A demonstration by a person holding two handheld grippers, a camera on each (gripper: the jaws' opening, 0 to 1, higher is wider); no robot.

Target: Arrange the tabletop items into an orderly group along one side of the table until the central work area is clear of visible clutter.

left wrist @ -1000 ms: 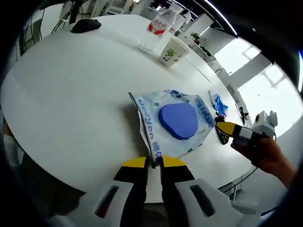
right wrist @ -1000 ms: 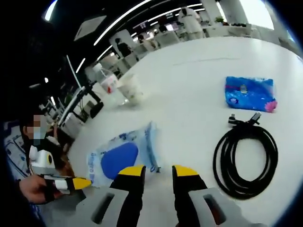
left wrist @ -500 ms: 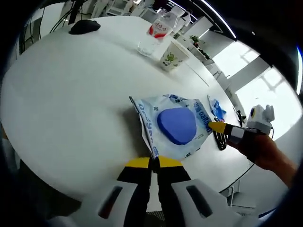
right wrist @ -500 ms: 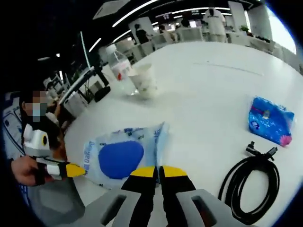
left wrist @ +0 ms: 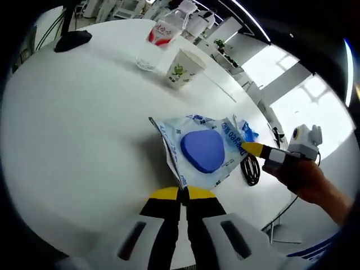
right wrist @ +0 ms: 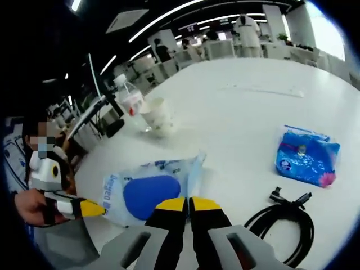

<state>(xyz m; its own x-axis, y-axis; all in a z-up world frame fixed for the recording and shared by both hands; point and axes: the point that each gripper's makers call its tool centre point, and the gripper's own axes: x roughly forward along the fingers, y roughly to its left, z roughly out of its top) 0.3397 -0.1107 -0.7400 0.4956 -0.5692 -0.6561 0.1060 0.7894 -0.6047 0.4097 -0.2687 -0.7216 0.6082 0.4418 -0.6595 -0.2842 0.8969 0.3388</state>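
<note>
A white wet-wipes packet (left wrist: 216, 135) with a blue oval lid lies in the middle of the round white table (left wrist: 67, 129). My left gripper (left wrist: 183, 192) is shut on the packet's near edge. My right gripper (left wrist: 251, 148) comes in from the right, held by a hand, with its yellow tips on the packet's far edge. In the right gripper view the same packet (right wrist: 152, 191) sits just ahead of my right gripper (right wrist: 188, 201), which is shut on its edge. The left gripper (right wrist: 93, 209) pinches the opposite side.
A paper cup (left wrist: 181, 68), a water bottle (left wrist: 160, 34) and a black mouse (left wrist: 73, 40) stand at the far side. A coiled black cable (right wrist: 284, 222) and a blue tissue pack (right wrist: 307, 160) lie to the right. People and desks fill the background.
Both grippers have gone from slightly open to shut on opposite edges of the wipes packet. Both views have shifted, bringing the cup and bottle nearer in the left gripper view.
</note>
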